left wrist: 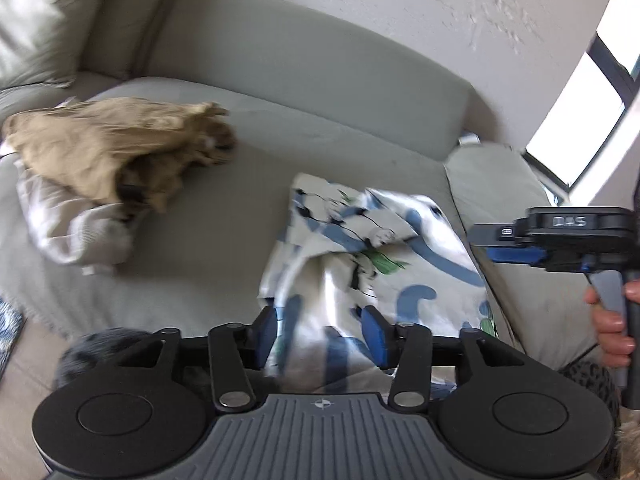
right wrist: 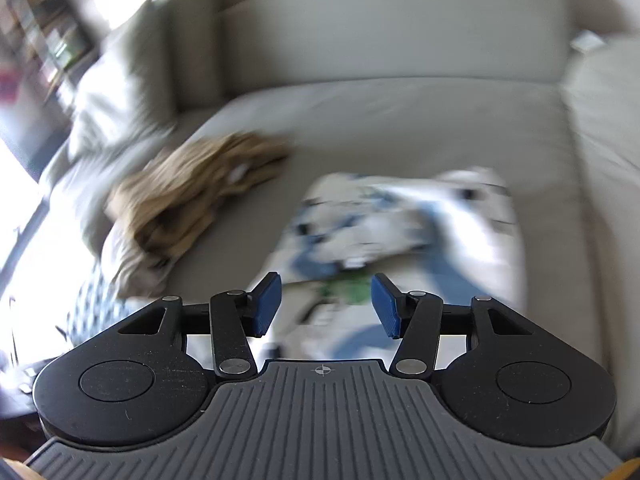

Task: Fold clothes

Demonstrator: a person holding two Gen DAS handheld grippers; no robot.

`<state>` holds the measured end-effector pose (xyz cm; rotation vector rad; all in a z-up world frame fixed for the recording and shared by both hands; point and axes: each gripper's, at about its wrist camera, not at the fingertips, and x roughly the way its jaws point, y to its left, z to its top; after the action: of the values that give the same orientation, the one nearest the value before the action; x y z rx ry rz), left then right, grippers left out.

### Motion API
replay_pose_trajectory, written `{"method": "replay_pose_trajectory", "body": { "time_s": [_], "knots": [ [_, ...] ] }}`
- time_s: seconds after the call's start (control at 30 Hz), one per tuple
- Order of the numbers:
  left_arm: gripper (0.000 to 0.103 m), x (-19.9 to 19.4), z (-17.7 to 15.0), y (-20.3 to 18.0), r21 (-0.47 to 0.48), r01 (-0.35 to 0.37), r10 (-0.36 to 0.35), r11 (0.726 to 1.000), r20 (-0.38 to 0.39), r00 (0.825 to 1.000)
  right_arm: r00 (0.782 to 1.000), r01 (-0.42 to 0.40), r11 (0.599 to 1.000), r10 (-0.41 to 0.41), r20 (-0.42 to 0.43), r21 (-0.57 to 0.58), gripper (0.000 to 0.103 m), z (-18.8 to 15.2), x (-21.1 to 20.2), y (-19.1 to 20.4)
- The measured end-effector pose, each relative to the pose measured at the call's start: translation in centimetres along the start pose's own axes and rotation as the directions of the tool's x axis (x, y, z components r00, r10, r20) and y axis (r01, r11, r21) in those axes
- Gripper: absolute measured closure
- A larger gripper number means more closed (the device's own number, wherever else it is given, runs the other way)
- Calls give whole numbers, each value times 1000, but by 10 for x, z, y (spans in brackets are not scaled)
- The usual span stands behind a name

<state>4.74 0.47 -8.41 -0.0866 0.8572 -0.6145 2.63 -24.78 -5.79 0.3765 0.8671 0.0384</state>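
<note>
I see 2 heaps on the sofa (left wrist: 248, 200): the patterned cloth (left wrist: 360, 248) rumpled by its right edge, the tan garment (left wrist: 104, 144) bunched at the left. None looks folded. My left gripper (left wrist: 322, 330) and right gripper (right wrist: 325, 305) both gape, empty.

Both wrist views face sofa (left wrist: 280, 80), near.

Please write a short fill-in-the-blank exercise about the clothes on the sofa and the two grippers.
1. The white garment with a blue and green print lies on a grey ____.
2. The crumpled tan garment lies partly on top of a ____ garment.
3. The left gripper has its blue pads ____, with printed cloth between them.
4. The right gripper holds ____.

Missing words: sofa; white; open; nothing
</note>
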Motion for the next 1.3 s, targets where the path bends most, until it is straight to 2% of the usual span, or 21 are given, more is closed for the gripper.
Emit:
{"method": "replay_pose_trajectory", "body": {
  "time_s": [0.1,0.17,0.2,0.23,0.3,0.37,0.4,0.43,0.53,0.63,0.67,0.77,0.97,1.13,1.23,1.3],
  "knots": [
    [57,18,3,-16,62,7,-5,998,-43,999,1000,-6,996,7,-5,94,50,-5,-4,-33],
    [57,23,3,-28,90,16,-9,996,-70,997,999,-22,987,26,-23,159,56,-6,2,-52],
    [53,23,3,-32,90,22,-15,996,-79,997,998,-44,980,50,-27,194,64,-6,5,-58],
    [51,24,2,-33,77,29,-22,997,-91,996,997,-69,971,78,-29,230,66,-5,8,-64],
    [48,26,-2,-32,29,43,-39,999,-128,991,987,-141,946,156,-28,293,66,0,8,-73],
    [47,28,-8,-28,-24,52,-55,998,-167,984,974,-192,932,219,-55,306,65,-3,1,-74],
    [47,31,-12,-25,-53,52,-61,997,-184,981,966,-216,925,250,-70,312,61,-4,-3,-74],
    [47,34,-15,-23,-84,53,-69,995,-200,977,956,-240,917,280,-84,318,53,-6,-7,-75],
    [47,46,-20,-17,-174,72,-108,982,-207,972,921,-310,889,369,-126,338,47,-11,-20,-75],
    [49,57,-20,-19,-218,96,-139,971,-187,973,925,-286,890,354,-142,356,47,-29,-31,-76],
    [56,62,-20,-21,-213,92,-134,973,-188,973,926,-277,886,350,-144,371,47,-36,-33,-77],
    [102,72,-21,-27,-170,44,-79,984,-206,975,952,-229,922,279,-124,311,47,-31,-33,-80],
    [103,57,-20,-17,-164,6,-34,986,-169,985,989,-117,976,131,-66,184,47,-19,-32,-86],
    [103,46,-18,-5,-177,-33,7,984,-141,990,1000,-11,997,12,-2,82,48,-9,-31,-92],
    [103,45,-17,-1,-183,-31,6,983,-138,990,983,-173,974,180,-41,146,52,10,9,-96],
    [103,44,-17,0,-175,-26,2,984,-136,991,970,-212,959,229,-75,185,52,19,38,-93]
  ]
}}
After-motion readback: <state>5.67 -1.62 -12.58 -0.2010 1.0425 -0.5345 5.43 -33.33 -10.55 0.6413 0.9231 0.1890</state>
